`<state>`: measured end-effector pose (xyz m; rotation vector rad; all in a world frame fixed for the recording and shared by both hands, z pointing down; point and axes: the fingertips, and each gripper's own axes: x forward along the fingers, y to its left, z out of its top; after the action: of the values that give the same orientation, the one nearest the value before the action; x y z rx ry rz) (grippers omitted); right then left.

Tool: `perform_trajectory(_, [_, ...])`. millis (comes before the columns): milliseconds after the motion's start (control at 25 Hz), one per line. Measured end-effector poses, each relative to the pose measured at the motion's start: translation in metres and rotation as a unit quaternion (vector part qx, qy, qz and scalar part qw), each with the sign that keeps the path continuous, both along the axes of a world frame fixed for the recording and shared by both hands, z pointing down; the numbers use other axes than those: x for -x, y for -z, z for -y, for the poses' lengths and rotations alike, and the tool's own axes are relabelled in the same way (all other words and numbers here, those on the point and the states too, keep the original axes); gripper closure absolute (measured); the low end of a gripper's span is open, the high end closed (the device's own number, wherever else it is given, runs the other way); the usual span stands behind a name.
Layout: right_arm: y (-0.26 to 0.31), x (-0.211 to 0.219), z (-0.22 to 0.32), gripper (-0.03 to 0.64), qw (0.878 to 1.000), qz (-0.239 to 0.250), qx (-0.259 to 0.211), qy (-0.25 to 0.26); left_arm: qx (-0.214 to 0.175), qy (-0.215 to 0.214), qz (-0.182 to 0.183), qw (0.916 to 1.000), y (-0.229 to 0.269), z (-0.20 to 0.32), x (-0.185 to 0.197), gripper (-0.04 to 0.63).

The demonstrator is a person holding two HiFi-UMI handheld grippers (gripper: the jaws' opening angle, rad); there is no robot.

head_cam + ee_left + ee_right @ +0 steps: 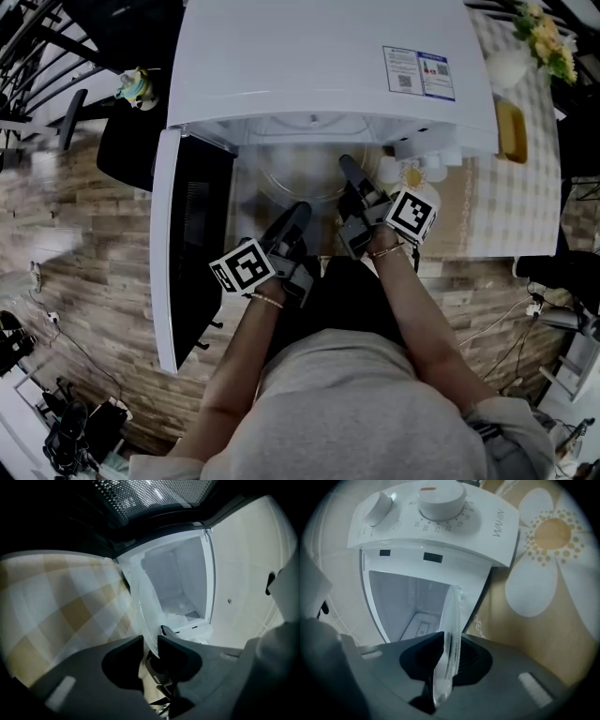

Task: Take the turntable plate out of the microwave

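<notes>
Head view: you are holding the turntable plate (291, 178) at the microwave's (328, 66) mouth, by the desk's (525, 206) front edge. Left gripper view: your left hand-held gripper (150, 639) is clamping its rim. Right gripper view: your right hand-held gripper (451, 639) is pinching it too, so the grasp is done and drawing it fully clear is probably what remains.

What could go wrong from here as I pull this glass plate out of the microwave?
Slipping: the left gripper and right gripper each pinch only the thin edge of the turntable plate. It looks like smooth glass, so it might slide out or tip and break.
Knocking: the plate sits at the opening of the microwave, with the open door close beside the left gripper. A crooked pull may bump the plate on the frame or door.
</notes>
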<state>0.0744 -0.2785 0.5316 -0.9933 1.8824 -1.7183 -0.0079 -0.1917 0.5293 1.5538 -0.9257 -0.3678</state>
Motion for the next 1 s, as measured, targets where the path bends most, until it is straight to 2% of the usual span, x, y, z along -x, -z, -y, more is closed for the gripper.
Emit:
perform_trajectory(80, [0.0, 0.001, -0.002, 0.546, 1.0, 0.007, 0.005, -0.001, -0.005, 0.001, 0.016, 0.9999, -0.001, 0.003, 0.002, 0.438])
perform_trajectory(240, [0.001, 0.002, -0.008, 0.551, 1.0, 0.026, 0.012, 0.002, 0.0, 0.016, 0.025, 0.9996, -0.011, 0.008, 0.008, 0.381])
perform_trajectory(480, [0.001, -0.002, -0.022, 0.557, 0.998, 0.041, 0.035, 0.013, -0.027, 0.015, 0.022, 0.9993, -0.008, 0.025, 0.015, 0.377])
perform_trajectory(640, [0.003, -0.004, -0.031, 0.557, 0.998, 0.041, 0.045, 0.026, -0.044, 0.019, 0.005, 0.9989, -0.003, 0.034, 0.02, 0.377])
perform_trajectory(800, [0.007, -0.008, -0.04, 0.558, 0.997, 0.038, 0.044, 0.043, -0.042, 0.035, 0.011, 0.9984, -0.003, 0.037, 0.03, 0.377])
perform_trajectory(1000, [0.014, -0.011, -0.05, 0.563, 0.996, 0.044, 0.039, 0.068, -0.056, 0.054, -0.01, 0.9969, 0.001, 0.041, 0.034, 0.377])
